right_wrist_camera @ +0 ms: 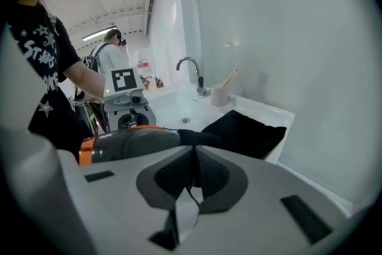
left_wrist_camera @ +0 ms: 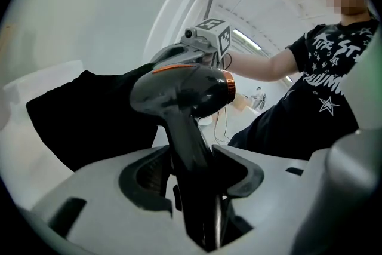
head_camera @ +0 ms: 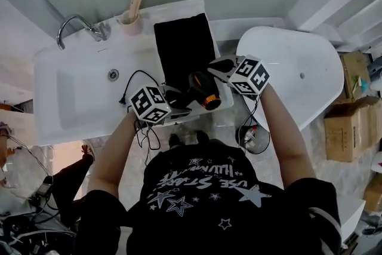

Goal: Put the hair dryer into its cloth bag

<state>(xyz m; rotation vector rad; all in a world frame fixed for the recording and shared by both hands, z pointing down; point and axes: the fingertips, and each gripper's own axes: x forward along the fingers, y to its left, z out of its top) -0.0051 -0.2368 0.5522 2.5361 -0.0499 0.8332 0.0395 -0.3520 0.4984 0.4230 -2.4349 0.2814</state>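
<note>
The dark hair dryer (head_camera: 203,91) with an orange ring hangs over the counter's front edge. My left gripper (left_wrist_camera: 192,158) is shut on its handle (left_wrist_camera: 188,140), which stands upright between the pads. The dryer's body (left_wrist_camera: 185,89) points toward the black cloth bag (left_wrist_camera: 89,110). The bag (head_camera: 184,48) lies flat on the white counter. My right gripper (right_wrist_camera: 194,152) is shut on the bag's near edge, a thin black string hanging between its pads. The dryer (right_wrist_camera: 131,141) has its front end at that raised edge of the bag (right_wrist_camera: 245,131). The left gripper (head_camera: 173,101) and the right gripper (head_camera: 219,67) flank the dryer.
A sink basin (head_camera: 77,98) with a chrome faucet (head_camera: 74,27) lies left of the bag. A cup holding a wooden brush (head_camera: 132,18) stands behind it. The dryer's black cable (head_camera: 137,77) loops over the counter. A white oval tub (head_camera: 292,74) and cardboard boxes (head_camera: 349,122) are at the right.
</note>
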